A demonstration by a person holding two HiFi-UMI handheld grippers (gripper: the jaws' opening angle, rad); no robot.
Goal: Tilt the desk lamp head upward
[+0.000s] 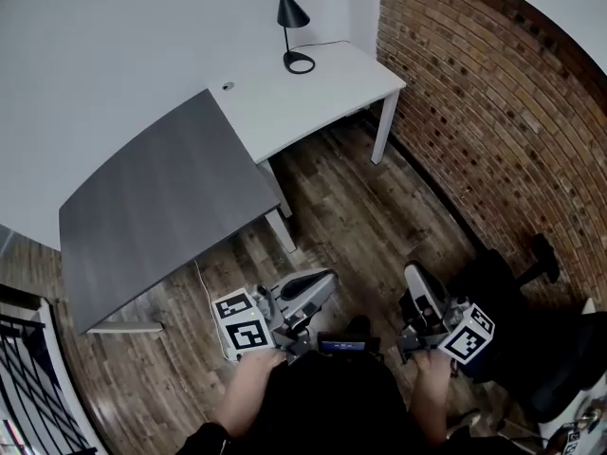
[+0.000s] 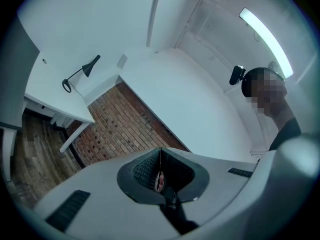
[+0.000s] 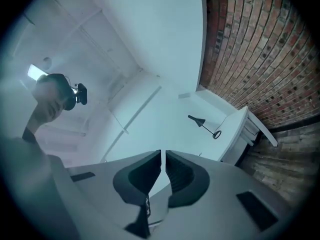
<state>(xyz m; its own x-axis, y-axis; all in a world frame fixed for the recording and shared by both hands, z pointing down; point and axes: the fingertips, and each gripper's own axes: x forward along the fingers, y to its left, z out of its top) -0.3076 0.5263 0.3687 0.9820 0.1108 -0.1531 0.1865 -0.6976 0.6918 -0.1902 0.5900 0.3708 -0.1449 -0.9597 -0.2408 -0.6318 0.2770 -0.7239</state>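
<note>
A black desk lamp (image 1: 289,22) with a cone head and ring base stands at the back of the white desk (image 1: 322,98), its head pointing down. The lamp shows small in the left gripper view (image 2: 80,74) and in the right gripper view (image 3: 204,125). Both grippers are held low near the person's body, far from the lamp. My left gripper (image 1: 321,282) is shut with nothing in it, its pads meeting (image 2: 160,154). My right gripper (image 1: 417,281) is also shut and empty, with only a thin slit between its pads (image 3: 163,155).
A grey desk (image 1: 161,197) adjoins the white one on the left. A brick wall (image 1: 493,112) runs along the right. A black office chair (image 1: 531,349) stands at the lower right and a dark railing (image 1: 28,377) at the lower left. Wooden floor (image 1: 360,226) lies between me and the desks.
</note>
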